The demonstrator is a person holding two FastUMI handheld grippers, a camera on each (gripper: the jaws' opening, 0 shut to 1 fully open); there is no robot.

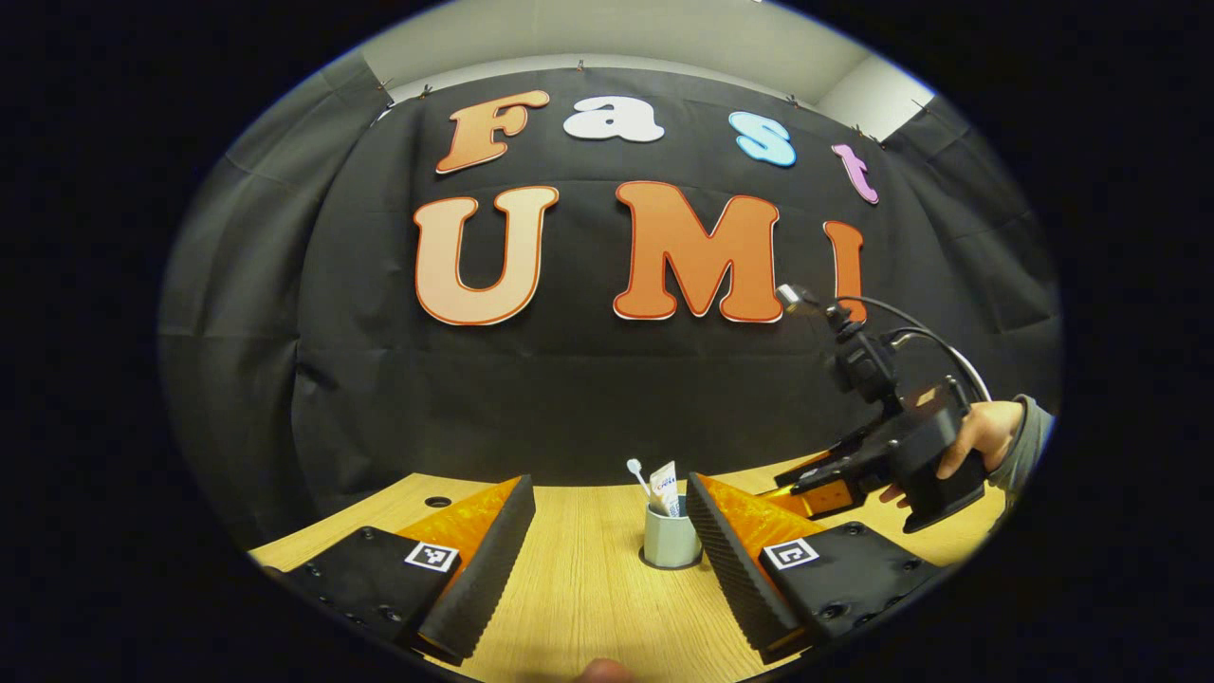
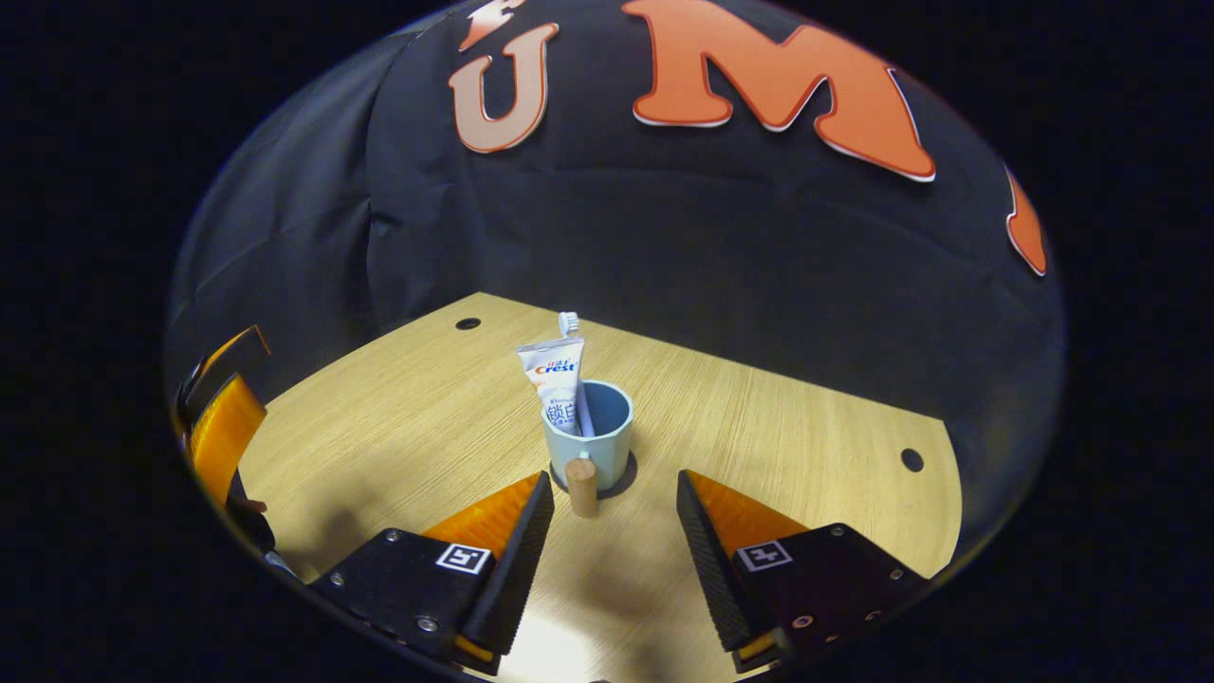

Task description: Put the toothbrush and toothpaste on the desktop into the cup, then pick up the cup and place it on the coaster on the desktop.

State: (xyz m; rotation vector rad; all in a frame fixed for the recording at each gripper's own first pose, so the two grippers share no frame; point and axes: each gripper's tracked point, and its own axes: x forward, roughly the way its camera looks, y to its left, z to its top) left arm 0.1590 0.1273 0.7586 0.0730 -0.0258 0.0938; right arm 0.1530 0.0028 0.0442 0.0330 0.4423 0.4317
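Observation:
A pale blue cup (image 2: 597, 432) with a wooden handle (image 2: 581, 486) stands upright on a dark round coaster (image 2: 624, 486) on the wooden desktop. The toothpaste tube (image 2: 558, 378) and the toothbrush (image 2: 569, 324) stand inside it. My right gripper (image 2: 615, 477) is open just short of the cup, the handle pointing toward the gap between its fingers. In the left gripper view the cup (image 1: 671, 543) holds the toothbrush (image 1: 634, 468) and toothpaste (image 1: 666, 486). My left gripper (image 1: 610, 481) is open, and the cup stands a little beyond its fingertips, apart from them.
A hand (image 1: 986, 436) in a grey sleeve holds the right gripper (image 1: 806, 479) at the right, low over the desk. The left gripper (image 2: 223, 427) shows at the far left edge. The desktop (image 2: 778, 417) has small round holes (image 2: 911, 460) near its corners. Black cloth forms the back wall.

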